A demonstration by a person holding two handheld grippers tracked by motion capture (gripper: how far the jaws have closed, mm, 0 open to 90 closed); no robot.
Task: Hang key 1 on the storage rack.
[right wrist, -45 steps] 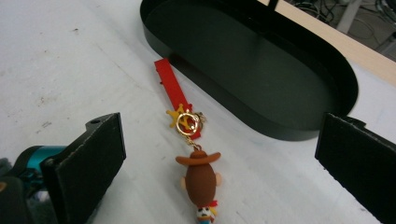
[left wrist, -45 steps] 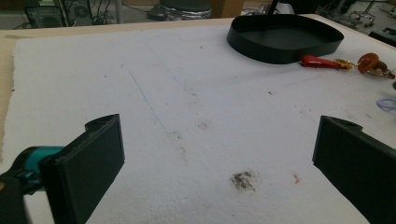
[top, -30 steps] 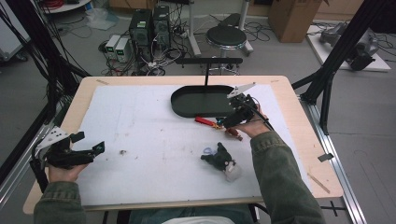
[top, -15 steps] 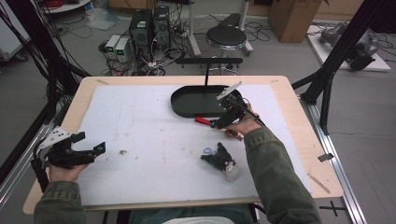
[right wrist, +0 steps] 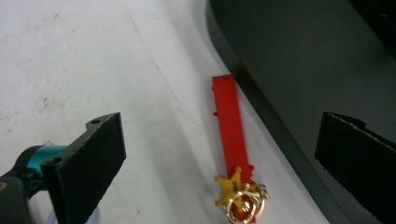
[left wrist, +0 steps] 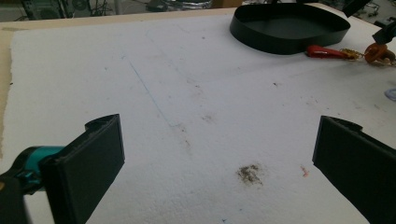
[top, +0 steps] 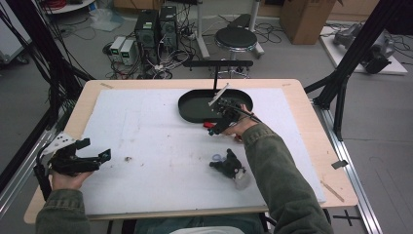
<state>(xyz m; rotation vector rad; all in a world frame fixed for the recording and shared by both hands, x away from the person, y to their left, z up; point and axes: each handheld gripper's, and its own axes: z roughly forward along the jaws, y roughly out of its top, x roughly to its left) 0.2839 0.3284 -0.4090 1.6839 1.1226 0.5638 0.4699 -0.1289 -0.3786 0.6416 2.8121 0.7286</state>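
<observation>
Right gripper (right wrist: pixel 219 154), jaws spread wide, hovers over the red key strap (right wrist: pixel 229 126) lying against the black tray's (right wrist: pixel 299 60) near wall, presumably lining up a pinch; left gripper (top: pixel 73 158) idles spread at the table's left edge.

red strap (right wrist: pixel 229 122), gold charm (right wrist: pixel 239 193), black tray (right wrist: pixel 299 60)

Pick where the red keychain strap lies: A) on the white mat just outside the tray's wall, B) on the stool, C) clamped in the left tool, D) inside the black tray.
A: the red keychain strap lies flat on the white mat beside the black tray wall, between the open right tool jaws.
</observation>
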